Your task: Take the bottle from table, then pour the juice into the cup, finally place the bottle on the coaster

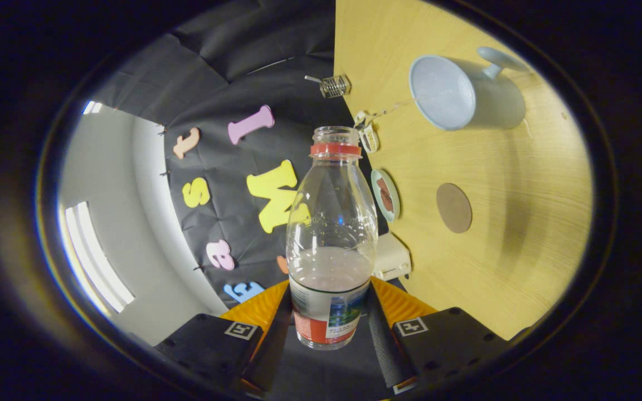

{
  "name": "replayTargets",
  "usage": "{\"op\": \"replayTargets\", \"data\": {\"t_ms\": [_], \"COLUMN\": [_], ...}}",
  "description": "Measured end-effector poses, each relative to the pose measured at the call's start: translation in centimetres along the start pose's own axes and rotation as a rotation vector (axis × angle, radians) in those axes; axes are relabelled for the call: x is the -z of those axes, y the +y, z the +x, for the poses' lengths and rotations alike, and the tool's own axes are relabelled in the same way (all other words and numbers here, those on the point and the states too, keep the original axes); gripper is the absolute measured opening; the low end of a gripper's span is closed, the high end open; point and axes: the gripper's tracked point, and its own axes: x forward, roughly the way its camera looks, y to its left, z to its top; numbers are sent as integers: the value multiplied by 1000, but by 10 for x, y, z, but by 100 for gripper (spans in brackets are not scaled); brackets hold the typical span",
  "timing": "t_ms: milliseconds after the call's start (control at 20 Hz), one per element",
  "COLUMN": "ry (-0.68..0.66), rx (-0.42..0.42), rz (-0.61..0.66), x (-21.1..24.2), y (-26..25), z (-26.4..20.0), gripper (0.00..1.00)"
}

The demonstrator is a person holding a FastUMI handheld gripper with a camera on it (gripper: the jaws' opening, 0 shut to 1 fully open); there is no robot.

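Gripper view: the gripper (329, 317) clamps the open bottle (331, 234) at its label — juice sits low. At two o'clock lies the cup (455, 92), the coaster (454, 208) nearer on the desk (521, 250). Tip slowly — mouth over the rim first.

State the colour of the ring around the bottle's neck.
Red, in the gripper view: clear plastic bottle, ring.

Light wood-grain table (499, 267). On it: a pale blue cup (466, 92) with a handle; a round brown coaster (454, 208), well apart from the cup; a small round dish (385, 195) near the edge by the wall; a tagged trinket (368, 133); a wire spring (334, 86); a cream box (392, 257).
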Motion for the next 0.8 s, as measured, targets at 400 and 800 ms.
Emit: {"op": "replayTargets", "data": {"t_ms": [400, 800], "ry": [-3, 3], "rx": [-17, -32], "rz": [43, 79], "x": [1, 4], "y": [13, 29], "z": [1, 5], "gripper": [75, 75]}}
